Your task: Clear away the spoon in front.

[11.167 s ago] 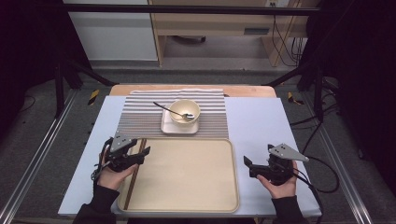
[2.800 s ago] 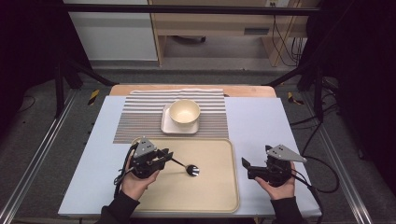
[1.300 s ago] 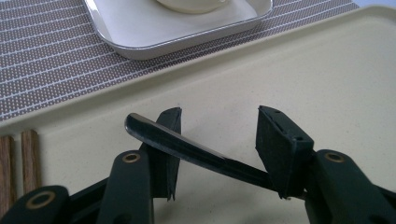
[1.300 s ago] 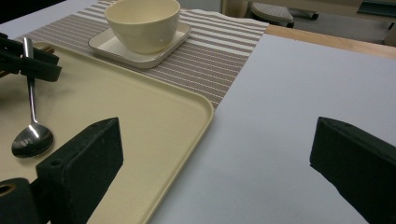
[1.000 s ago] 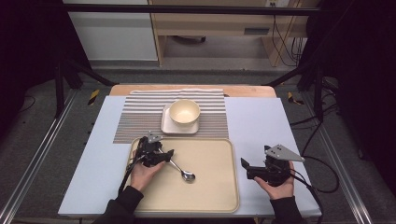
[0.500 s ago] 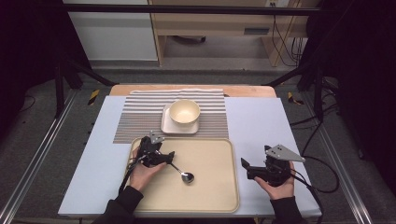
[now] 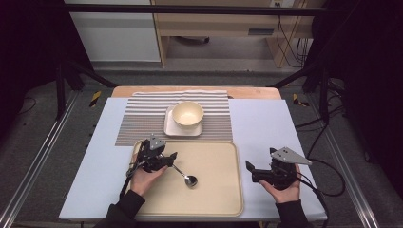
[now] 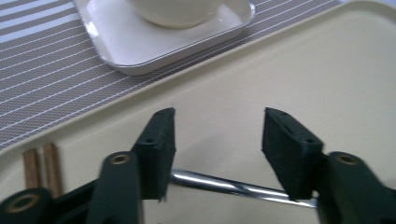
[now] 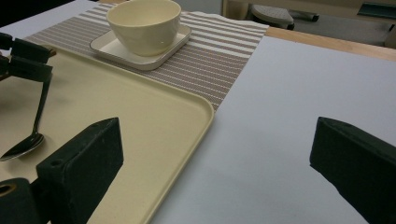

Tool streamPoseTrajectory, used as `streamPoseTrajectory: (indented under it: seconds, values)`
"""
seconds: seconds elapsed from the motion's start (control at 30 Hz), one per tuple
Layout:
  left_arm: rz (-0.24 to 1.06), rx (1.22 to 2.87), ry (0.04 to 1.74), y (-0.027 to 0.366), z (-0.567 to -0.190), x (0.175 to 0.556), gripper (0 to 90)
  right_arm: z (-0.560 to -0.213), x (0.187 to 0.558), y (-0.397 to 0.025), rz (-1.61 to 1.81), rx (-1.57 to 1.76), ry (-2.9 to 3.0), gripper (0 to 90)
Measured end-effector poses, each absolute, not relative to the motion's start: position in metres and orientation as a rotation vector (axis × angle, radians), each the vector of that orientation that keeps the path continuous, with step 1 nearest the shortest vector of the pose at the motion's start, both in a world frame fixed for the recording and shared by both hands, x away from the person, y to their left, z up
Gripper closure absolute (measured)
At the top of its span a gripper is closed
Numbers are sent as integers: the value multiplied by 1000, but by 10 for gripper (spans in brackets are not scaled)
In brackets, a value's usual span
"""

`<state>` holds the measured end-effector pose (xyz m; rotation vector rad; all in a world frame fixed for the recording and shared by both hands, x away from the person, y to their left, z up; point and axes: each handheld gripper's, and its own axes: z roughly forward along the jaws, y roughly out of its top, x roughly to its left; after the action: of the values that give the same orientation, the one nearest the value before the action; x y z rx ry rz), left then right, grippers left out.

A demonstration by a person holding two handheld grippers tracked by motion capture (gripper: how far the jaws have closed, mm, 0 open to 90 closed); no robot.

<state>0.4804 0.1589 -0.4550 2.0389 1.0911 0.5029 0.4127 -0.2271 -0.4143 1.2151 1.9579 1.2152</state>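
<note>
Spoon (image 7: pixel 185 175) on tray (image 7: pixel 214 199) — L gripper (image 7: pixel 170 158) jaws apart.

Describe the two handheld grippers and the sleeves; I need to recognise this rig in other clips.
Both are black two-jaw tools. The left gripper and the right gripper each carry a grey three-cornered plate on top and trail a black cable. The left gripper view shows flat rectangular black pads on arms with brass-coloured pivot bushings. The person wears dark long sleeves.

A lab recording rig: black frame rails (image 7: pixel 190 8) around the table (image 7: pixel 266 123); loose cables (image 7: pixel 290 42) behind.
</note>
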Motion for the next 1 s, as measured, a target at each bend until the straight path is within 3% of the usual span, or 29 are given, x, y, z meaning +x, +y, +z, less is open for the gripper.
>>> streamPoseTrajectory:
  seconds: [0.23, 0.4, 0.57, 1.0]
  values:
    - [423, 2074, 1023, 145, -458, 468, 706, -414, 413, -227, 1218, 1213, 1959, 30]
    - [419, 2130, 977, 135, -460, 461, 817, -414, 412, -228, 1219, 1211, 1956, 31]
    - [391, 2177, 946, 127, -466, 456, 872, -414, 412, -227, 1222, 1212, 1958, 31]
    - [334, 2256, 881, 121, -470, 449, 892, -414, 412, -228, 1219, 1211, 1957, 31]
